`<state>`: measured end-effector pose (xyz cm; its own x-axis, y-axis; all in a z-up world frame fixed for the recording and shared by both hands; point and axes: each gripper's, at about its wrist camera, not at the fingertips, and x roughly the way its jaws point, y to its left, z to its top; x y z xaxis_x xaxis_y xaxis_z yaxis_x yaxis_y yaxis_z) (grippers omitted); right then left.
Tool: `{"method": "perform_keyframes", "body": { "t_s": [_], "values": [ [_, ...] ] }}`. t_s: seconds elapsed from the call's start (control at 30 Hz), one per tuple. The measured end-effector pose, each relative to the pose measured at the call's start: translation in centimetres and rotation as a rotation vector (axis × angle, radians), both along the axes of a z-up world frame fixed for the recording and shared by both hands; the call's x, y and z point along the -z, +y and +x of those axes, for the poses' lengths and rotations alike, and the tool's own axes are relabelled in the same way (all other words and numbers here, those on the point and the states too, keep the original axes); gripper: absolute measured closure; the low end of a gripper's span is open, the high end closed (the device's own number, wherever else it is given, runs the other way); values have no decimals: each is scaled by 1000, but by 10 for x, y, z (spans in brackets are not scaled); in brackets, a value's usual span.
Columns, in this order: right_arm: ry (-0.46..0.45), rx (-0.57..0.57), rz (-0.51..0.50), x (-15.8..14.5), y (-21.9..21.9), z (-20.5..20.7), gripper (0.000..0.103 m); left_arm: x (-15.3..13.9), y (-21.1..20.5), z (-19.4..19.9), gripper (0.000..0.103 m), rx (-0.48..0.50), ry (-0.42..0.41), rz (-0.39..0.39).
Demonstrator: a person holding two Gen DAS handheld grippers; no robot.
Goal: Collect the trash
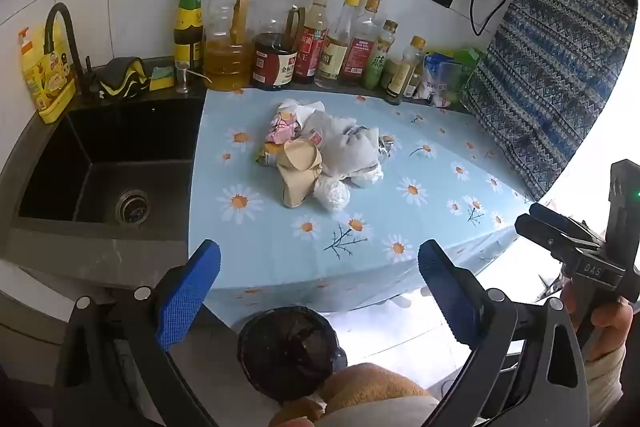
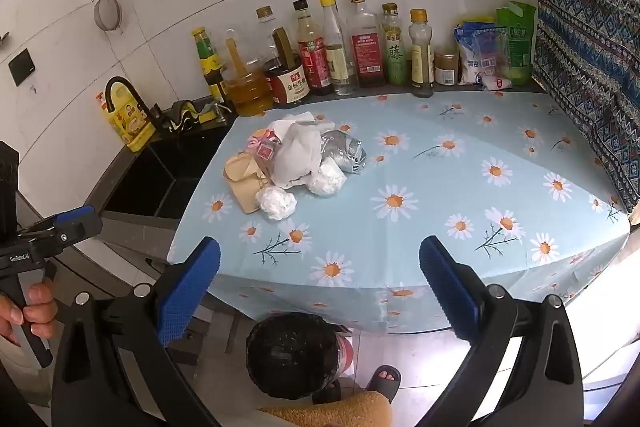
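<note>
A pile of trash (image 1: 320,155) lies on the daisy-print counter cloth (image 1: 420,219): crumpled white tissues, a tan paper carton (image 1: 298,173), a pink wrapper and a silver foil bag (image 2: 345,151). The pile also shows in the right wrist view (image 2: 292,167). A bin lined with a black bag (image 1: 286,349) stands on the floor below the counter's front edge, and shows in the right wrist view (image 2: 294,355). My left gripper (image 1: 320,291) is open and empty, held in front of the counter above the bin. My right gripper (image 2: 320,291) is open and empty, likewise short of the counter.
A black sink (image 1: 112,167) with a black tap (image 1: 60,35) lies left of the cloth. A row of sauce and oil bottles (image 1: 304,43) lines the back wall. A patterned blue curtain (image 1: 552,83) hangs at the right. Food bags (image 2: 496,47) stand in the back corner.
</note>
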<state>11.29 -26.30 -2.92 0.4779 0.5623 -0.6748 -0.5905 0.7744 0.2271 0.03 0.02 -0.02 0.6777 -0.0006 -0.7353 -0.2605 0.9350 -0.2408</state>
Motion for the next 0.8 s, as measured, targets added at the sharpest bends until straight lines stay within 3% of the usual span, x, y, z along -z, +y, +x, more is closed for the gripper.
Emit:
{"method": "perform_keyframes", "body": {
  "t_s": [0.8],
  "values": [
    [13, -17, -23, 0, 7, -8, 4, 13, -3, -15, 7, 1, 21, -6]
  ]
}}
